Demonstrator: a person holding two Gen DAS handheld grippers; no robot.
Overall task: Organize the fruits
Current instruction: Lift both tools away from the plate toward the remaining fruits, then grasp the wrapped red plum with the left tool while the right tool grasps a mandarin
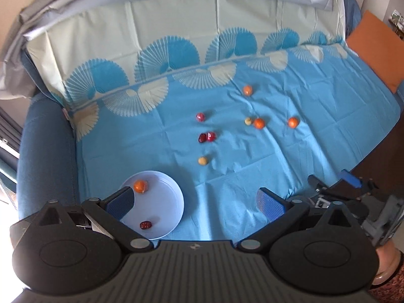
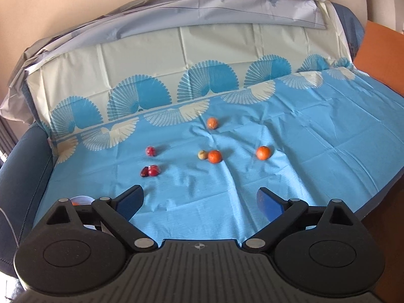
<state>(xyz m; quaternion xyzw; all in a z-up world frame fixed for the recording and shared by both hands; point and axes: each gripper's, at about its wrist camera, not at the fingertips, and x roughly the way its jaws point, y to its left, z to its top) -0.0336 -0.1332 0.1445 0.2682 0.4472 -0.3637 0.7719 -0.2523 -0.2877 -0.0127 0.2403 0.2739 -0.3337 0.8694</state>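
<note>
A pale blue plate [image 1: 166, 212] lies on the blue cloth at the near left; it holds an orange [image 1: 140, 185] and a dark red fruit [image 1: 145, 225]. Loose on the cloth are three oranges [image 1: 258, 123] [image 1: 293, 122] [image 1: 247, 90], two yellowish fruits [image 1: 202, 160] [image 1: 248, 120] and red fruits [image 1: 207, 137] [image 1: 200, 116]. My left gripper [image 1: 195, 202] is open and empty just above the plate's right side. My right gripper [image 2: 199, 199] is open and empty above the cloth's near edge; the oranges [image 2: 214, 156] lie ahead of it. It also shows in the left wrist view [image 1: 338, 184].
The cloth [image 1: 303, 151] covers a blue sofa seat and backrest, with the sofa arm [image 1: 45, 146] at the left. An orange cushion [image 1: 373, 58] stands at the far right. The seat's front edge drops off at the right.
</note>
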